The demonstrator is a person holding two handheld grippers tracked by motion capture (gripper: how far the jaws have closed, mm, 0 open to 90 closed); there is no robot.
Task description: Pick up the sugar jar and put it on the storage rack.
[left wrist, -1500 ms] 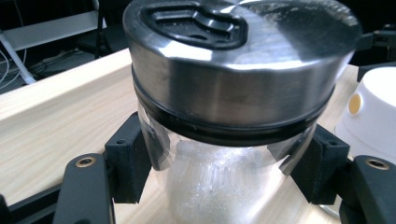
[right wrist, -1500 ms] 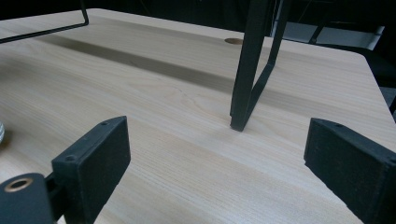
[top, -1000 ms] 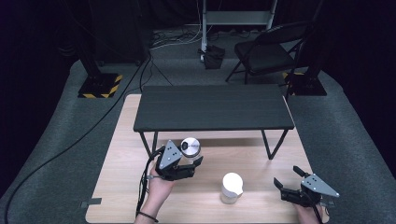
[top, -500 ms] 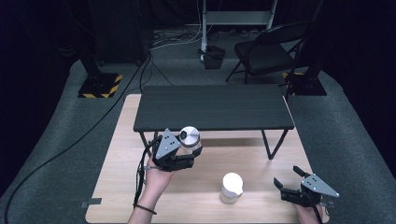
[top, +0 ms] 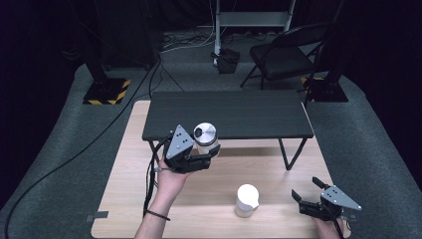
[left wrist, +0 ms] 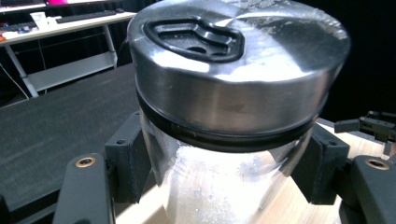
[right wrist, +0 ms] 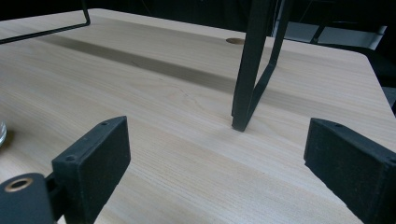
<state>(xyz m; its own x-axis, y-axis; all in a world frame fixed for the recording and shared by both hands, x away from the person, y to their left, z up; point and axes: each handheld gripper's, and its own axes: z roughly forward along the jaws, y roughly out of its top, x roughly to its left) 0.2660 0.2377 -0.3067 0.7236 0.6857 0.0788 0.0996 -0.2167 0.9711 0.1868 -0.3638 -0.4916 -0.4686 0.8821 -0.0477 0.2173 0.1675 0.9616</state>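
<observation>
The glass shaker jar (top: 206,142) with a brushed metal lid (left wrist: 238,60) is held off the wooden table (top: 124,199), just in front of the near edge of the black raised shelf (top: 234,114) and level with it. The left gripper (top: 211,153) pinches it, one black jaw pressed against each side of the clear body just under the lid, as the left gripper view shows close up. White grains fill the jar (what they are cannot be told), and its base is cut off by the bottom of that view. The lid has a dark moulded recess with small holes in its top. In the high view the gripper's grey plate and the left hand (top: 171,174) hide most of the jar's body, leaving the lid and a strip of glass.

Nearer the person, a second container (top: 246,200) with a white top stands on the table, well apart from the held jar; its lower part looks clear, but the detail is too small to make out.

The right gripper (top: 304,191) sits at the table's near right corner, jaws spread wide with nothing between them. Its own view looks across bare wood to one black shelf leg (right wrist: 254,65), whose top is cut off
</observation>
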